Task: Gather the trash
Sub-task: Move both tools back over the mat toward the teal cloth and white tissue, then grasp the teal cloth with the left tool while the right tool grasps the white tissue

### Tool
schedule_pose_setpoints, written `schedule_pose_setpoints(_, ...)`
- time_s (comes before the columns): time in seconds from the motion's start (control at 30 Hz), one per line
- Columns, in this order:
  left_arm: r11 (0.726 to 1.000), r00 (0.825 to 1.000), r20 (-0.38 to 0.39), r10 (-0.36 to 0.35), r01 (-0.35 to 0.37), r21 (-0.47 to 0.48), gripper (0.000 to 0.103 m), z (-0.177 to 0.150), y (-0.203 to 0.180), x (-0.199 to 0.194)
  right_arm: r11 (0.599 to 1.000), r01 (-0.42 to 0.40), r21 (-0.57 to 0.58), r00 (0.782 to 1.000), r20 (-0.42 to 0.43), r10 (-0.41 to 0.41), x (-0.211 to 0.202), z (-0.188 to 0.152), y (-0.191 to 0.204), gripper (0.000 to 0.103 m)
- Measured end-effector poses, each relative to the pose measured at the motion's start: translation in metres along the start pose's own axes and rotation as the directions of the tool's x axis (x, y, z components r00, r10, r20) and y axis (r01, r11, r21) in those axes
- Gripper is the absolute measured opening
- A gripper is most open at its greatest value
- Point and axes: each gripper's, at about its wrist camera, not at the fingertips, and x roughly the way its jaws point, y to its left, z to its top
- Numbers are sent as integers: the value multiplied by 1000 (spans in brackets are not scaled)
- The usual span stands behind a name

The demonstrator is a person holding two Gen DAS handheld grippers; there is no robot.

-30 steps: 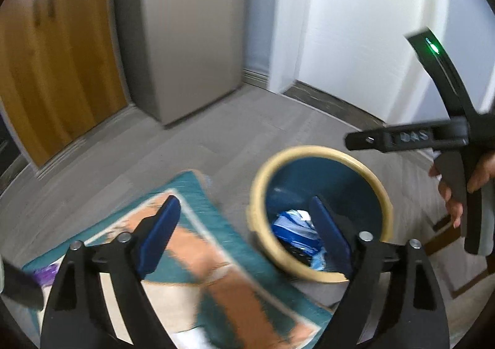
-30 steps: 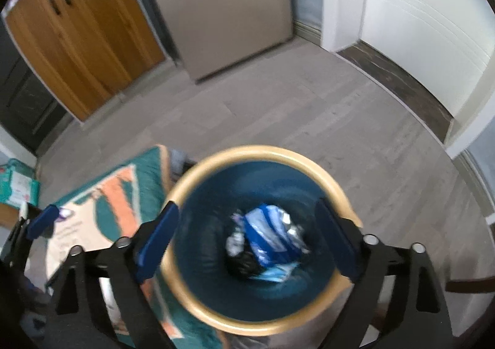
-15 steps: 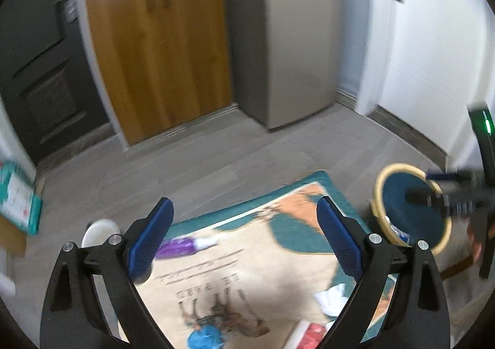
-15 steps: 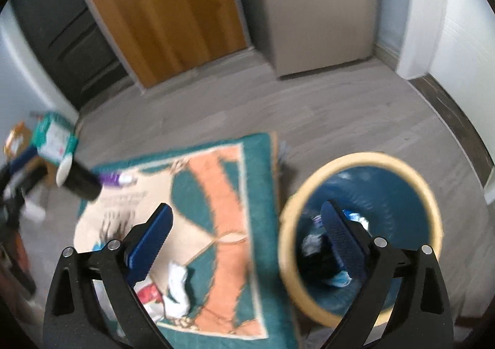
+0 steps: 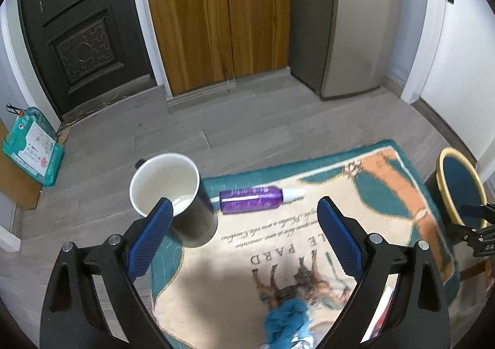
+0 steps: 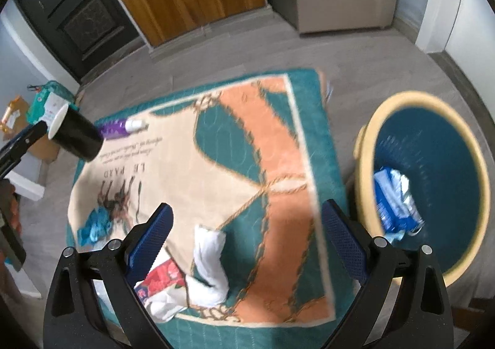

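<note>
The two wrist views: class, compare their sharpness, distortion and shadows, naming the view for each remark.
Left wrist view: mostly sharp, though the purple bottle smears slightly; fisheye bends the door frames; a soft shadow lies on the rug. Right wrist view: blurrier overall, the bin rim and rug edge streaked; dark vignette at corners.

Left gripper (image 5: 244, 225) wide open above rug (image 5: 309, 243); cup (image 5: 173, 194) beside purple bottle (image 5: 252, 199).
</note>
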Motion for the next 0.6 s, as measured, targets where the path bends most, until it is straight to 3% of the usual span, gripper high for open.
schedule_pose_setpoints(0.17,999,997,-58,-49,49,-6,92,-13,0,12,998,7,-66,995,-104,-14,28,-19,12,89)
schedule_pose_setpoints(0.23,996,992,-95,-86,85,-15,92,-20,-3,15,996,23,-81,989,-143,-34,39,-22,14,68)
schedule_pose_setpoints(0.37,993,975,-189,-118,121,3,89,-37,-18,26,999,-4,-54,980,-198,-7,51,-24,10,52)
schedule_pose_setpoints(0.47,991,960,-253,-121,133,30,82,-52,-31,33,998,-13,-65,979,-206,0,55,-24,10,35)
schedule_pose_setpoints(0.53,990,949,-293,-119,136,37,74,-62,-39,38,998,-25,-61,980,-200,12,56,-23,11,16)
schedule_pose_setpoints(0.6,990,936,-333,-110,133,47,69,-71,-44,43,997,-35,-65,982,-185,23,54,-22,14,6)
